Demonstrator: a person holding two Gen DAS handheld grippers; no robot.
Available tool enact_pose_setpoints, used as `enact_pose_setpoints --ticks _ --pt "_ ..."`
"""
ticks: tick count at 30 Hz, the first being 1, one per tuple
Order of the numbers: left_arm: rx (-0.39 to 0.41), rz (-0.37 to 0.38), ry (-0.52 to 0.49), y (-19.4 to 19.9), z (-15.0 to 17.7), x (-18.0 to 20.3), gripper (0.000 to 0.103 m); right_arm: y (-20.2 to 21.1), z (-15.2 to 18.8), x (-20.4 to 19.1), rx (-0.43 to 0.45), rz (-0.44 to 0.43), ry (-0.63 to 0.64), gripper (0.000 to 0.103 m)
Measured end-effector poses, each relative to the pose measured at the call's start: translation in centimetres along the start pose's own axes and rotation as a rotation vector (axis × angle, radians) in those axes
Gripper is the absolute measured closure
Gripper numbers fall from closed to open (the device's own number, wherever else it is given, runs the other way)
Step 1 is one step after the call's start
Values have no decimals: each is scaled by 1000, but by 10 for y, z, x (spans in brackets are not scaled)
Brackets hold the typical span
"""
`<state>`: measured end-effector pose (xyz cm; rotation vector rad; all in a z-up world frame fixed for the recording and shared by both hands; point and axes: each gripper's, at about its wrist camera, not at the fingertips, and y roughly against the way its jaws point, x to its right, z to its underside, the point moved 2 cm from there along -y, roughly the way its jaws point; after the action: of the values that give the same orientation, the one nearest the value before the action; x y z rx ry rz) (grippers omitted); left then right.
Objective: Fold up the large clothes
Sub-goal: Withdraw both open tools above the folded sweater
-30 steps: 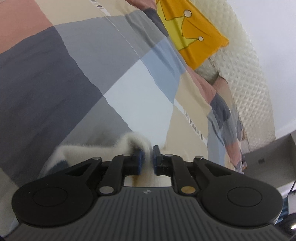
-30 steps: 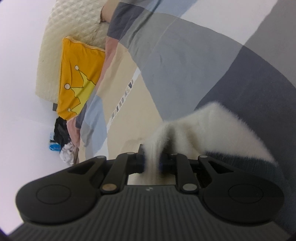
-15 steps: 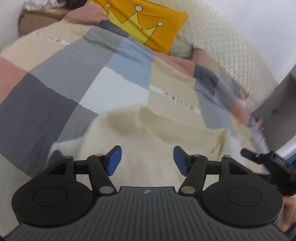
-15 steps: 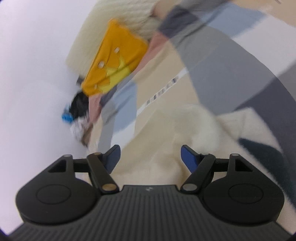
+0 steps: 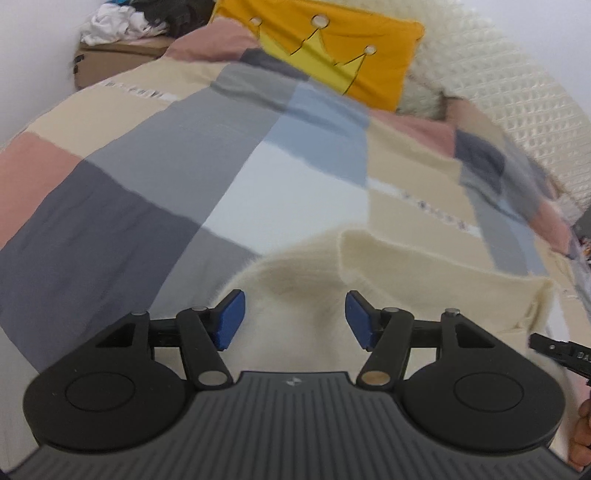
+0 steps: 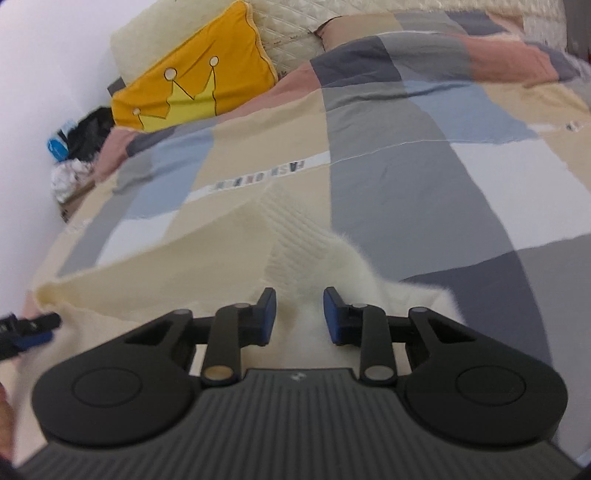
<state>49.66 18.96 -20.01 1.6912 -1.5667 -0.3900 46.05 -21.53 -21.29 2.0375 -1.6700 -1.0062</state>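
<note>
A cream sweater (image 5: pixel 406 273) lies spread on the patchwork quilt (image 5: pixel 147 184) at the near edge of the bed, one part ribbed and one part fluffy white. My left gripper (image 5: pixel 293 299) hovers over its fluffy part, jaws wide apart and open, with nothing pressed between the blue pads. In the right wrist view the same sweater (image 6: pixel 184 266) runs off to the left. My right gripper (image 6: pixel 300 299) stands above its fluffy white end with its jaws closing. The pads are still apart and do not press on the fabric below them.
A yellow crown pillow (image 5: pixel 332 48) leans against a cream quilted headboard (image 5: pixel 517 92) at the far end of the bed. A heap of clothes on a cardboard box (image 5: pixel 110 29) sits by the white wall. The quilt (image 6: pixel 443 184) stretches flat beyond the sweater.
Both grippers were shut on pinched folds of the sweater and have let go and opened. Both views have rolled upright. The right jaws have since narrowed again. The sweater now lies flat.
</note>
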Motion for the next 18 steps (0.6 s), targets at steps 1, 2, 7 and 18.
enact_pose_setpoints --ticks 1,2,7,18 --pt "-12 -3 -2 -5 0 -1 37 -3 2 1 -3 -1 2 73" --pt "-16 -5 -5 -7 1 -1 37 -7 4 3 -9 6 15 73" --pt "-53 -23 -32 -20 7 -1 37 -17 8 1 -20 41 74 73" --pt "-49 -47 -74 -9 11 11 37 -13 8 -10 -6 69 131 71"
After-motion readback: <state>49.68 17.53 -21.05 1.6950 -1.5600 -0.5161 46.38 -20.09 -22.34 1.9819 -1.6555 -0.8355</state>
